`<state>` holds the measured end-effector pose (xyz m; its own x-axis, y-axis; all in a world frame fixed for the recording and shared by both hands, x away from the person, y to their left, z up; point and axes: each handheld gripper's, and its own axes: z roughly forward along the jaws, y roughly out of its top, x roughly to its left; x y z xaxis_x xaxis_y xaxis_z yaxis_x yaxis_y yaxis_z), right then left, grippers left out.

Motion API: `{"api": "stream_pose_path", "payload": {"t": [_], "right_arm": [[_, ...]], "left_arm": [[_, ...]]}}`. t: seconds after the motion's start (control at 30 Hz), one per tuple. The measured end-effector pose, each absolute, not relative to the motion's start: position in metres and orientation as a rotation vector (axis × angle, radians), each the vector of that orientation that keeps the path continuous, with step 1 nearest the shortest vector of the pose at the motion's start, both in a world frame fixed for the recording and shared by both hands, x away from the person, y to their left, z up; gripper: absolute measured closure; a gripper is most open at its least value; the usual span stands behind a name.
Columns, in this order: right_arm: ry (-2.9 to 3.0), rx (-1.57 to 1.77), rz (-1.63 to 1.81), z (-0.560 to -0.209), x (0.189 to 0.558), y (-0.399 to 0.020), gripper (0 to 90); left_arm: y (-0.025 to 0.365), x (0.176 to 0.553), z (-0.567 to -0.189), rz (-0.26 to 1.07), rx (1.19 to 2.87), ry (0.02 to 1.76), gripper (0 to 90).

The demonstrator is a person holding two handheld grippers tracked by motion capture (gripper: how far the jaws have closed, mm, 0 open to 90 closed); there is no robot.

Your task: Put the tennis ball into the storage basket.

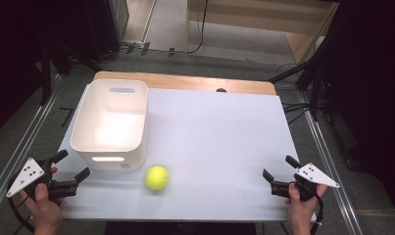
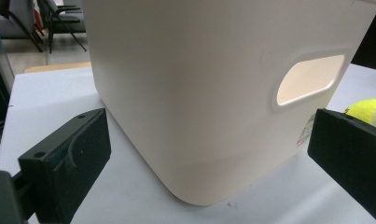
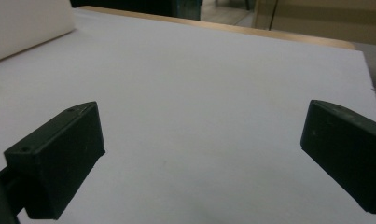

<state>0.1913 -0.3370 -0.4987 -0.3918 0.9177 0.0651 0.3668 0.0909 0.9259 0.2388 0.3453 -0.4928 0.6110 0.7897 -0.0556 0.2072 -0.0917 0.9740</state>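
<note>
1. While your left gripper (image 1: 72, 165) sits lower left of the high view, jaws spread wide, it's just beside the white rounded plastic bin (image 1: 111, 122).
2. The fuzzy yellow-green tennis ball (image 1: 157, 177) sits bottom centre, near the bin's front.
3. Your right gripper (image 1: 280, 168), lower right, is wide too, holding nothing.

Open white bench (image 1: 219, 137) across the centre and right, with clear passage ahead of the right hand-held gripper (image 1: 279, 172), jaws apart. A white bin (image 1: 111, 125) blocks the left side, directly before the left hand-held gripper (image 1: 71, 165). A tennis ball (image 1: 157, 177) lies just beside the bin's near right corner; the gap between them appears narrow.
</note>
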Motion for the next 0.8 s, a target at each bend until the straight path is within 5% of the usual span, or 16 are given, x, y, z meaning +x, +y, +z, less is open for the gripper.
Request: {"api": "stream_pose_path", "payload": {"t": [0.8], "right_arm": [[2.059,1.058,1.345,-0.467,0.218,-0.252,0.0]], "left_arm": [[0.345,0.239,-0.493,0.588,1.640,0.841,0.0]]}}
